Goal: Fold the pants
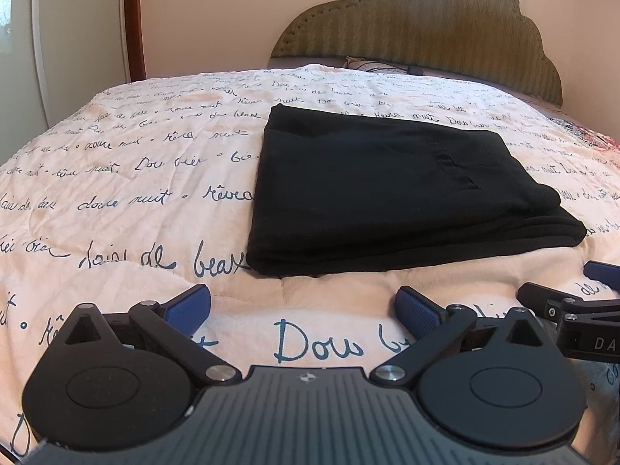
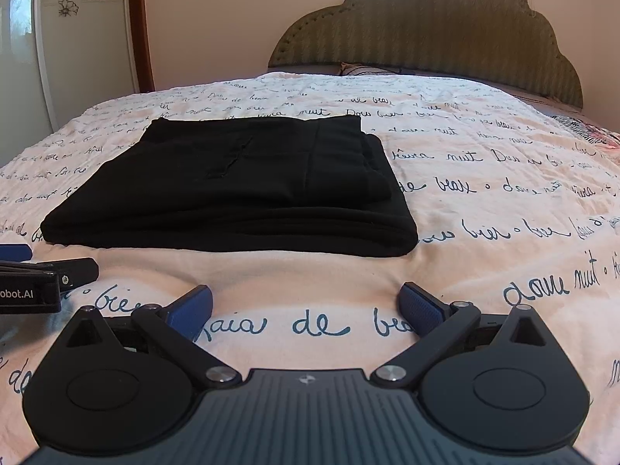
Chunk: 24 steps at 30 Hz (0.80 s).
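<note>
Pants (image 1: 387, 190), black and folded into a flat stack, are lying mid-bed on the script-printed quilt (image 1: 135, 178), just beyond the left gripper (image 1: 303, 306) and right gripper (image 2: 306, 304), both gaping wide, holding nothing, hovering near the quilt's near edge.

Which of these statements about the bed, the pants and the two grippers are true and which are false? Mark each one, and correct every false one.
1. The black pants lie folded into a flat stack on the bedspread. True.
2. The left gripper is shut on a corner of the pants. False: its jaws stand wide apart with nothing between them, short of the pants.
3. The bedspread is printed with dark handwritten words. True.
4. The right gripper holds the pants in the air. False: it is open and empty, and the pants rest on the bed.
5. A padded headboard stands at the far end of the bed. True.
</note>
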{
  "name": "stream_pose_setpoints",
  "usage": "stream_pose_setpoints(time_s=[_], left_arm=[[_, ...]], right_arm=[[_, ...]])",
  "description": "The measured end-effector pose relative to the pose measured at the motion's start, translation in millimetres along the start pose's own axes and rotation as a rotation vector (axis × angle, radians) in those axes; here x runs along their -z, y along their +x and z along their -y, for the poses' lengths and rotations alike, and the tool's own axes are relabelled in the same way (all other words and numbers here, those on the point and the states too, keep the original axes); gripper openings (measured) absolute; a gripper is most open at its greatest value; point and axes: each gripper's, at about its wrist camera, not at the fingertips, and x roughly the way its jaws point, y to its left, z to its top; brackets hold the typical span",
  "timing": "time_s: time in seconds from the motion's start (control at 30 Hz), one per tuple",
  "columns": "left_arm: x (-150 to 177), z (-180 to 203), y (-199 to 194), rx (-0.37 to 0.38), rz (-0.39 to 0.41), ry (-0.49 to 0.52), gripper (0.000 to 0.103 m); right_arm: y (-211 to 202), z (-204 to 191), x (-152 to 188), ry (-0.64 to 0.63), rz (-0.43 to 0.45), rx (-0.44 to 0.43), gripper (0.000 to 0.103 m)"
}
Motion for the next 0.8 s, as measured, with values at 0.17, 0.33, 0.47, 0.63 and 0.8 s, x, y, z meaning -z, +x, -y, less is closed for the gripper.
stream_pose_setpoints(time_s=[0.17, 0.33, 0.47, 0.63, 0.8], left_arm=[[-0.6, -1.3, 1.0, 0.005, -0.004, -0.001, 0.103], [-0.6, -0.7, 0.3, 0.005, -0.004, 0.0, 0.103], [-1.0, 0.2, 0.1, 0.005, -0.004, -0.001, 0.103], [-1.0, 0.2, 0.1, 0.005, -0.004, -0.001, 0.103], [-0.8, 0.6, -0.4, 0.005, -0.004, -0.002, 0.103]], right_arm=[[0.5, 0.1, -0.2, -0.001, -0.002, -0.002, 0.103], [0.7, 0.5, -0.3, -0.001, -0.002, -0.002, 0.103], [0.7, 0.4, -0.3, 0.0, -0.002, -0.002, 0.103], [0.7, 0.7, -0.4, 0.0, -0.002, -0.003, 0.103], [0.7, 0.8, -0.3, 0.0, -0.002, -0.002, 0.103]])
